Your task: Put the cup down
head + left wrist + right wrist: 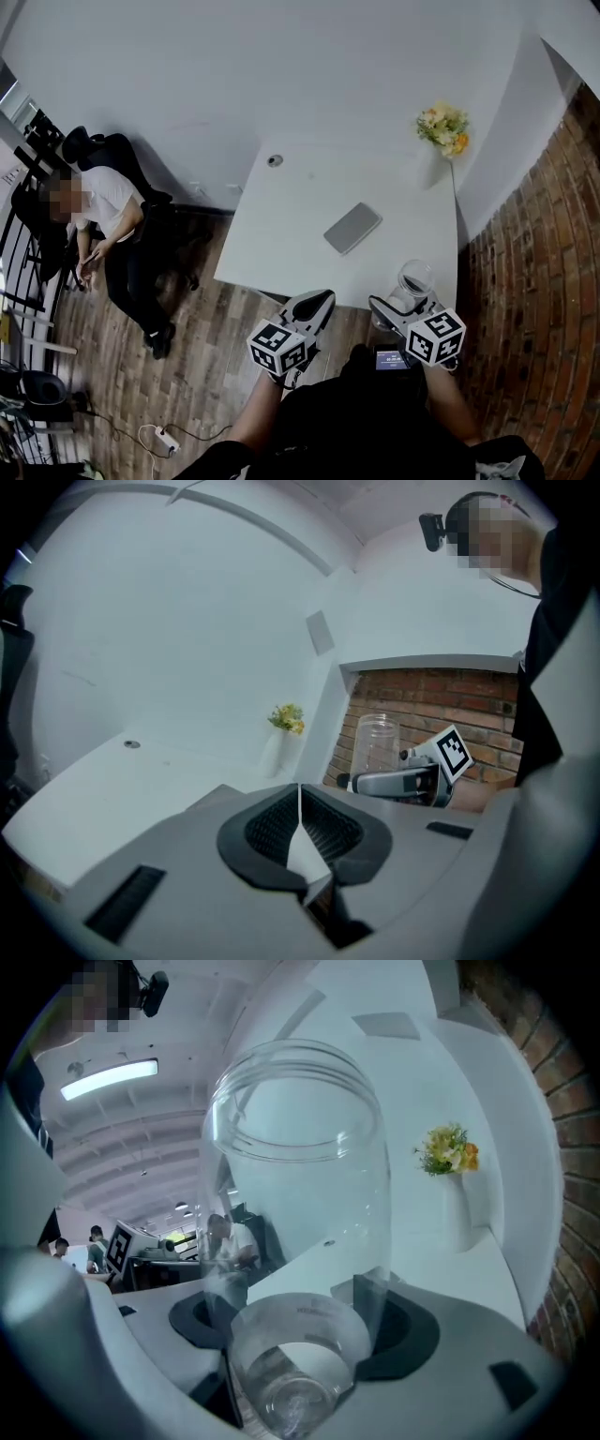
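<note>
White table set into a corner of white wall, brick wall to the right, wood floor below. On the table: one bunch of flowers at the far corner, one flat grey slab near the middle, one round grommet toward the far left edge. One clear cup, upright, at the table's near right edge, clamped low on its body between the spread jaws of the right gripper. Resting on the tabletop or just clear of it: impossible to tell. Beside it the left gripper, off the table's near edge, jaws pressed together with nothing between. One seated person far to the left.

Only in the head view: the grey slab and a power strip on the floor. Only in the right gripper view: ceiling lights and more people at distant desks. Only in the left gripper view: cup and right gripper side-on against the brick.
</note>
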### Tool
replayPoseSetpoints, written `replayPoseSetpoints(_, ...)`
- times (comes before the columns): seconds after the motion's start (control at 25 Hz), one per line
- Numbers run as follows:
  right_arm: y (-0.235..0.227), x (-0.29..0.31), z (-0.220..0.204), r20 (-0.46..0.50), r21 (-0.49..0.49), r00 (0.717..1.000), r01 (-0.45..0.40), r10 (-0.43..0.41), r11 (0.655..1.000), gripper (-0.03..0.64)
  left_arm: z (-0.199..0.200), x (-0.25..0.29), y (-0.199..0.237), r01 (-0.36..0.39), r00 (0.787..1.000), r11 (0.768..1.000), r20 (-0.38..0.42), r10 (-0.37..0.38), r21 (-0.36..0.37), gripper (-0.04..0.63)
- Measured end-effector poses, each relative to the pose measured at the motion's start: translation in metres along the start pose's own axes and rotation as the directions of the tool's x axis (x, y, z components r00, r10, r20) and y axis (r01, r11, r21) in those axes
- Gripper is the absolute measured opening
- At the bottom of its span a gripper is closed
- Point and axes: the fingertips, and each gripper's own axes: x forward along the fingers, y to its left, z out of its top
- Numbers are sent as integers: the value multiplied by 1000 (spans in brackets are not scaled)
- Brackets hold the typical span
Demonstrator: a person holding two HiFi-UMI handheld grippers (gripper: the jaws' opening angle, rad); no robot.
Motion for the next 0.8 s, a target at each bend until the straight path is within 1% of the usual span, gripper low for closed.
replayPoseSetpoints(0.2, -24, 27, 20, -5, -18, 1000, -29, 29, 999, 367, 23, 23, 25, -36, 999, 999, 20, 36, -8, 15)
replayPoseSetpoints(0.4, -30, 35, 23, -4, 9, 999, -33, 33, 999, 367, 16, 28, 35, -40, 999, 999, -14, 40, -23, 15)
replayPoseSetpoints(0.52, -30, 38, 23, -5, 12, 1000, -16, 16, 1000, 365, 17, 31, 38, -16, 1000, 1000, -22, 16, -26, 15)
replayPoseSetpoints(0.64, -30, 41, 20, -5, 13, 1000, 16, -16, 1000, 366, 21, 31, 36, 28, 1000, 998, -9, -28, -59, 15)
replayPoseSetpoints(0.8, -17, 46, 20, -1, 25, 1000, 20, -20, 999, 367, 27, 26, 40, 52, 999, 997, -3, -52, -52, 15)
